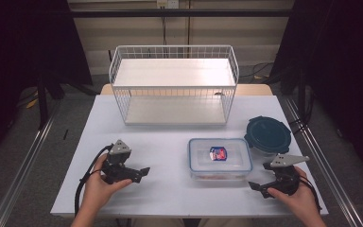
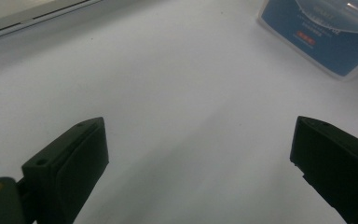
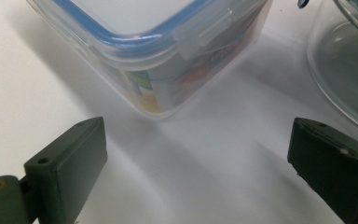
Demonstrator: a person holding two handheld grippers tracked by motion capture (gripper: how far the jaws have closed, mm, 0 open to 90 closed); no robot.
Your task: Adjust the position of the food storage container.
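The rectangular container [image 1: 220,158] lies just left of the right gripper [image 1: 261,176], its nearer tool. Both it and the left gripper [image 1: 142,172] gape empty.

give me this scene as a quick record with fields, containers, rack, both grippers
surface: white table
rectangular container: clear, blue-rimmed lid clipped on, table centre-right
round container: glass, dark teal lid on, right of and behind the rectangular one
wire rack: white, two shelves, far side of table
left gripper: open, nothing between jaws, on the table at left
right gripper: open, nothing between jaws, near the rectangular container's right front corner
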